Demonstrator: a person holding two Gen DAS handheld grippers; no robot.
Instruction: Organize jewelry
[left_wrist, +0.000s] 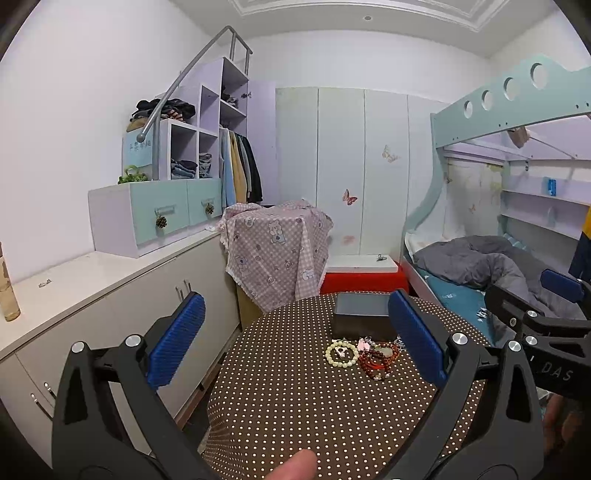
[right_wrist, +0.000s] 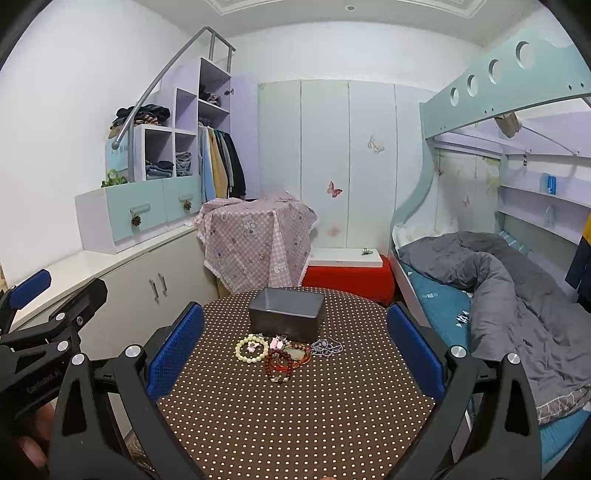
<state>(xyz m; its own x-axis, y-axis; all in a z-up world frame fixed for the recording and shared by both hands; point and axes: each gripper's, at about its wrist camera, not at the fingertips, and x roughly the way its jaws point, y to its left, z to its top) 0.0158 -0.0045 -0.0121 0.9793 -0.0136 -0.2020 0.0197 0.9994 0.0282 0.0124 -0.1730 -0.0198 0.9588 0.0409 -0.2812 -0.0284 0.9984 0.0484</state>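
Observation:
A small pile of jewelry lies on a round table with a brown polka-dot cloth (right_wrist: 295, 406). It holds a cream bead bracelet (right_wrist: 252, 348), dark red bead bracelets (right_wrist: 284, 362) and a grey-blue bead strand (right_wrist: 327, 347). Right behind the pile stands an open dark grey box (right_wrist: 286, 314). In the left wrist view I see the cream bracelet (left_wrist: 341, 353), the red bracelets (left_wrist: 378, 360) and the box (left_wrist: 360, 314). My left gripper (left_wrist: 295, 343) is open and empty, above the table short of the jewelry. My right gripper (right_wrist: 295, 343) is open and empty, also short of the pile.
A low white cabinet (right_wrist: 122, 273) runs along the left wall. A pink checked cloth covers something (right_wrist: 258, 240) behind the table, beside a red and white box (right_wrist: 347, 273). A bunk bed with a grey quilt (right_wrist: 517, 288) stands at the right.

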